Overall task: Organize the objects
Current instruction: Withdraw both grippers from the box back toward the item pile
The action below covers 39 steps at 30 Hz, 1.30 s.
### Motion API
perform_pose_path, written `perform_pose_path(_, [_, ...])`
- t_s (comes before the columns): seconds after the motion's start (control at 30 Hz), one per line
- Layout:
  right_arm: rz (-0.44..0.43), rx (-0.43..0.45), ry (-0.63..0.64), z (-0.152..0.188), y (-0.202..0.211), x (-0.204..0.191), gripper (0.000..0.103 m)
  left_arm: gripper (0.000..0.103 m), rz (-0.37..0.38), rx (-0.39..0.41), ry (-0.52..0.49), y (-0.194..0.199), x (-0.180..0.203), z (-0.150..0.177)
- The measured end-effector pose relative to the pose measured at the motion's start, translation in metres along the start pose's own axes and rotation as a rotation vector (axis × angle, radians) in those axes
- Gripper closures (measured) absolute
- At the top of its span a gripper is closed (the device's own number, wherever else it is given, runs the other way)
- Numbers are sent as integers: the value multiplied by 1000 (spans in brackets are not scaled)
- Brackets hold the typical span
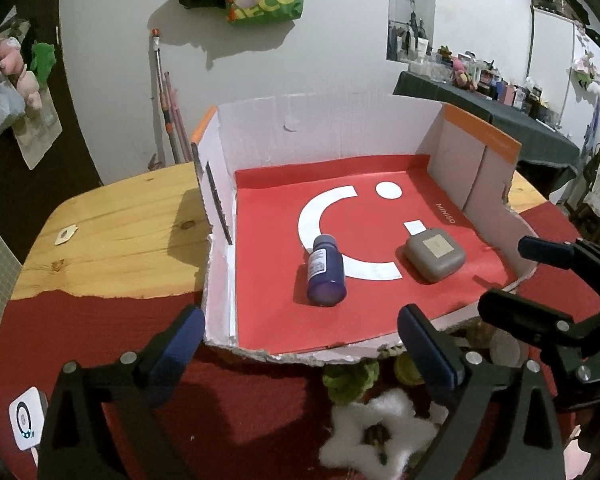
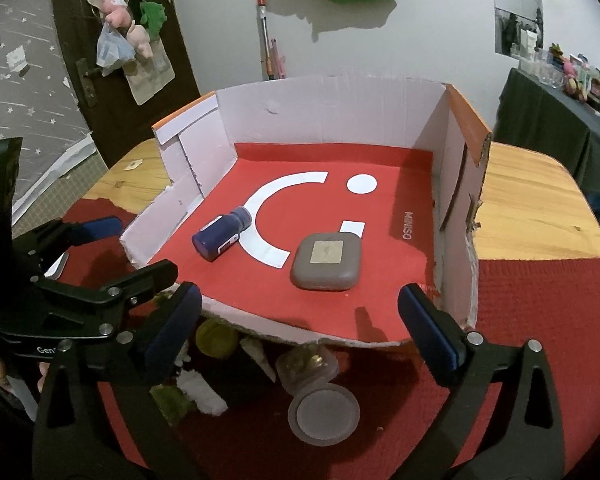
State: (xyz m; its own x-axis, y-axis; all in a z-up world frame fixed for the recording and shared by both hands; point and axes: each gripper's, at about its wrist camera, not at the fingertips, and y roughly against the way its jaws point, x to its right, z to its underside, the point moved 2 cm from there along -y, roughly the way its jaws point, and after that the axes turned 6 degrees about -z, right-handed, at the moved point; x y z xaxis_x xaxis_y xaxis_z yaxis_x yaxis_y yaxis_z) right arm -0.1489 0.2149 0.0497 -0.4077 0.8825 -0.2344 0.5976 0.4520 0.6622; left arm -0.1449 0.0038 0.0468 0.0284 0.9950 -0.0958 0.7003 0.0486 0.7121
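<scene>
I count one open white cardboard box with a red printed floor [image 1: 256, 136], and two things lying inside it: one dark blue plastic bottle on its side [image 1: 325, 271] and one grey rounded-square case [image 1: 435, 255]. In front of the box, on the red cloth, I see one clear round plastic container with a lid [image 2: 323, 414], one small yellow jar [image 2: 216, 338], one white fluffy star-shaped toy [image 1: 376, 432] and one green fuzzy piece [image 1: 350, 380]. There is one wooden table [image 1: 112, 232] under it all. I have two black grippers with blue pads, the left [image 1: 300, 338] and the right [image 2: 300, 320].
</scene>
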Motion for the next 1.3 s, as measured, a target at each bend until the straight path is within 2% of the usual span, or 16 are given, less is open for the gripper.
perform_pose_path(0.27, [10, 30, 11, 7, 10, -6, 0, 0, 11, -2, 22, 7, -3, 6])
perform_pose_path(0.77, [26, 70, 18, 19, 31, -16, 0, 0, 18, -2, 44, 19, -8, 20])
perform_pose_path(1.3, [26, 36, 44, 40, 34, -30, 0, 0, 29, -10, 50, 30, -10, 36])
